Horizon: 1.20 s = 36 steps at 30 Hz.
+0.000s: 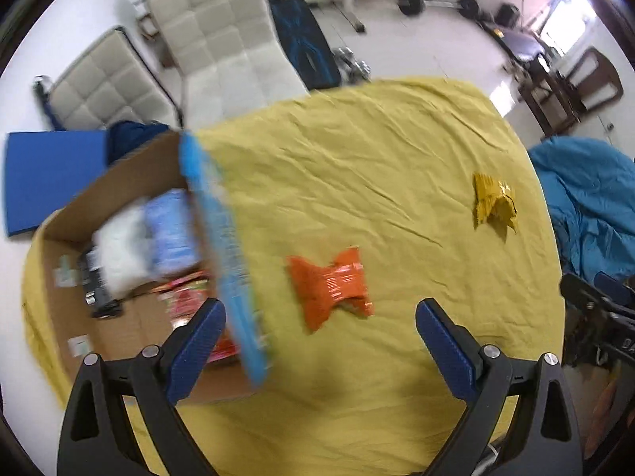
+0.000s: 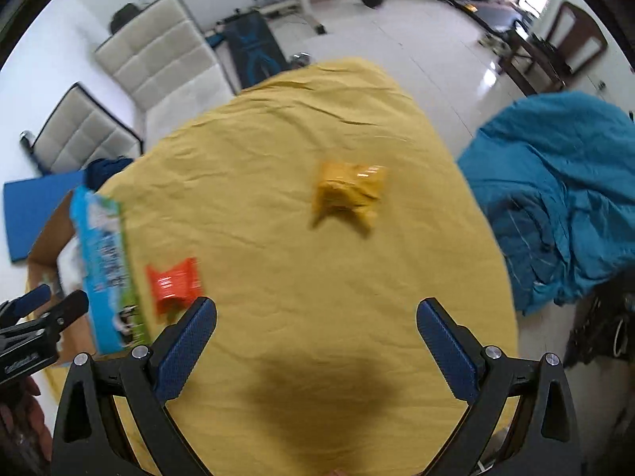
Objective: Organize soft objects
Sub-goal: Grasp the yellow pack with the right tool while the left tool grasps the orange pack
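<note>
Counter draped in a creased yellow cloth point(image 1: 377, 150), round-edged, its near rim cut off by both frames. Left gripper point(image 1: 319, 341): jaws spread wide, holding nothing, poised above the cloth near the box corner. Right gripper point(image 2: 316, 337): jaws likewise wide apart and empty, casting a dark blurred shadow on the cloth just below. Cardboard box point(image 1: 119, 182), at the counter's left side, open-topped, one wall bearing a blue printed panel point(image 1: 222, 246) — lettering smeared by motion, unreadable. Contents, partly hidden by that wall and by the left finger: a white soft bundle point(image 1: 119, 254), a pale blue packet point(image 1: 170, 234), a red-and-green packet point(image 1: 186, 297) and some dark item against the floor of the box; none can be identified further through the blur. Orange packet point(image 1: 329, 289): crumpled, lying on the cloth just beside the box, between it and the yellow packet point(image 1: 494, 204), which sits well apart toward the right and nearly blends with the cloth; in the right wrist view it is blurred. Off the counter — two cream quilted chairs point(image 1: 222, 39), a blue mat point(image 1: 47, 178) on the floor, a rumpled teal fabric heap point(image 2: 555, 198), a barbell point(image 1: 436, 2) by the far wall. The left gripper's tips show at the left edge of the right wrist view, otherwise cut off.
</note>
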Each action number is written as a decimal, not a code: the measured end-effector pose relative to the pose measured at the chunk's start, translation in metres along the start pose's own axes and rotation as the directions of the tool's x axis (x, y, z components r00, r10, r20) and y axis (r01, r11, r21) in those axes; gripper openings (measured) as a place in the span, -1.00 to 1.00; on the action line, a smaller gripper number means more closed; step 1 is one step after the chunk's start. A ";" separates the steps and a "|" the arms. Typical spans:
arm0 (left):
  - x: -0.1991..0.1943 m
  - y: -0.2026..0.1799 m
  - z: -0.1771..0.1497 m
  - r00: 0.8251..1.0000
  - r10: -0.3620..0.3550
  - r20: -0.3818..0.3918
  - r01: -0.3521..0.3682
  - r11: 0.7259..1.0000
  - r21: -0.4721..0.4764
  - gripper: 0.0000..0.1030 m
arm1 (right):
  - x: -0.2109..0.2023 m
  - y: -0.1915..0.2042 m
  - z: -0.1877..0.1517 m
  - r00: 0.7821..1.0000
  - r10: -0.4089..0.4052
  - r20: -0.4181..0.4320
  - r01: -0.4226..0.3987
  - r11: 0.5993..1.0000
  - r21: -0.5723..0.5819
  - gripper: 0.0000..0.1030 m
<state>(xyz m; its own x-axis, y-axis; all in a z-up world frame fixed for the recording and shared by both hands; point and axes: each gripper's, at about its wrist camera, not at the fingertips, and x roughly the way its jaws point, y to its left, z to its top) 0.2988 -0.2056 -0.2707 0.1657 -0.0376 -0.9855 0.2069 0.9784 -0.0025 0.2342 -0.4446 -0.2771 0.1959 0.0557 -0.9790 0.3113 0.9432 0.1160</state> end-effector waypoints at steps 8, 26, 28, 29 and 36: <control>0.102 -0.023 0.020 0.973 -0.007 -0.233 -0.002 0.999 -0.038 0.91 | 0.055 -0.060 0.039 0.995 0.026 -0.092 -0.023 0.999 0.035 0.99; 0.187 -0.019 0.023 0.928 -0.042 -0.370 -0.034 0.980 -0.197 0.47 | 0.154 -0.042 0.119 0.955 0.135 -0.264 -0.106 0.987 0.122 0.95; 0.190 -0.021 0.020 0.927 -0.042 -0.372 -0.033 0.981 -0.193 0.46 | 0.161 -0.039 0.119 0.951 0.131 -0.279 -0.101 0.987 0.122 0.94; 0.191 -0.022 0.019 0.927 -0.042 -0.374 -0.033 0.981 -0.190 0.46 | 0.165 -0.037 0.119 0.949 0.131 -0.286 -0.100 0.988 0.120 0.94; 0.190 -0.032 0.005 0.915 -0.158 -0.370 0.083 0.974 -0.210 0.46 | 0.181 -0.037 0.117 0.942 0.112 -0.318 -0.078 0.990 0.117 0.81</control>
<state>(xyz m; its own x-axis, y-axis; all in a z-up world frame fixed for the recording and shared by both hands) 0.3282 -0.2454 -0.4572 -0.2379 -0.1137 -0.9646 0.0126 0.9927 -0.1201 0.3668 -0.5076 -0.4394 -0.0761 0.2623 -0.9620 0.4020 0.8910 0.2111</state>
